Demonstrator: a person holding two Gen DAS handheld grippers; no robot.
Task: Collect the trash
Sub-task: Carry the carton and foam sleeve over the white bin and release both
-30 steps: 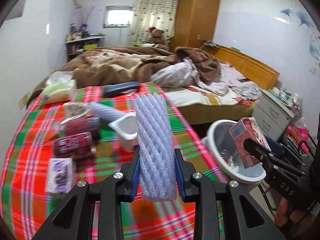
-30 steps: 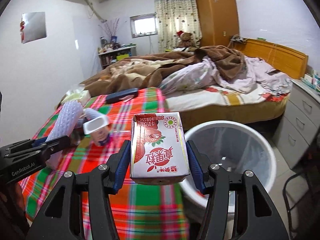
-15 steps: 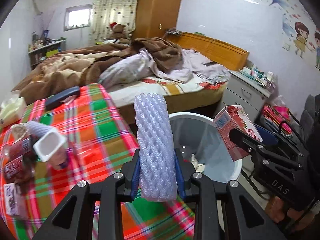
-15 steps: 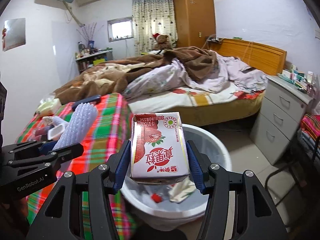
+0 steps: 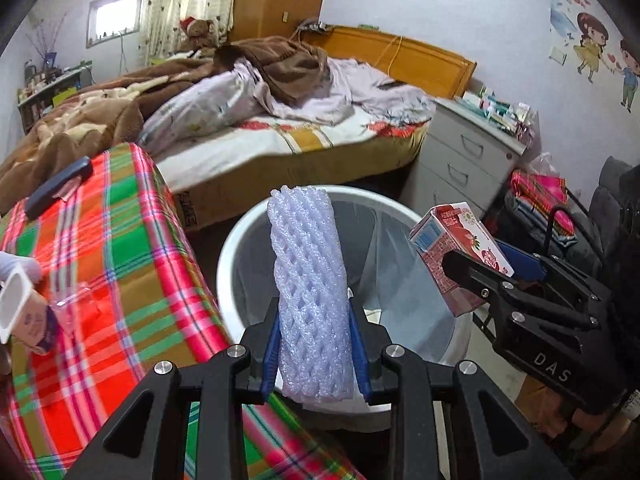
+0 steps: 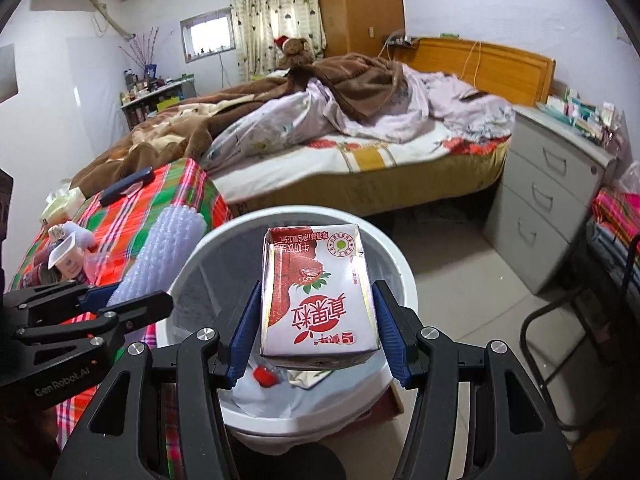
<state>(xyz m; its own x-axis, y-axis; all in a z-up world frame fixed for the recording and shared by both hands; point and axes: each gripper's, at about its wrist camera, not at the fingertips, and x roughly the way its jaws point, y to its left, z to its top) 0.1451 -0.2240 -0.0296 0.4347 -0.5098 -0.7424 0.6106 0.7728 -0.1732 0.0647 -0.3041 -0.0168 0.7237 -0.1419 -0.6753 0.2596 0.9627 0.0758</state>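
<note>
My left gripper [image 5: 314, 340] is shut on a white foam net sleeve [image 5: 310, 292] and holds it upright over the near rim of the white trash bin [image 5: 230, 248]. My right gripper [image 6: 318, 332] is shut on a red and white milk carton [image 6: 316, 292] and holds it over the bin [image 6: 404, 276], which has a liner and some trash inside. The carton and right gripper also show in the left wrist view [image 5: 460, 256], over the bin's right rim. The sleeve shows in the right wrist view [image 6: 160, 256] at the bin's left.
A table with a red and green plaid cloth [image 5: 100, 260] stands left of the bin, with a yogurt cup [image 5: 20, 308], a dark case [image 5: 56, 190] and other wrappers. A bed [image 6: 360, 140] lies behind. A grey drawer unit [image 6: 548, 200] and a chair [image 6: 580, 320] stand at the right.
Both grippers have moved right, from over the table to over the trash bin, each still holding its item. The bin is now close beneath them.
</note>
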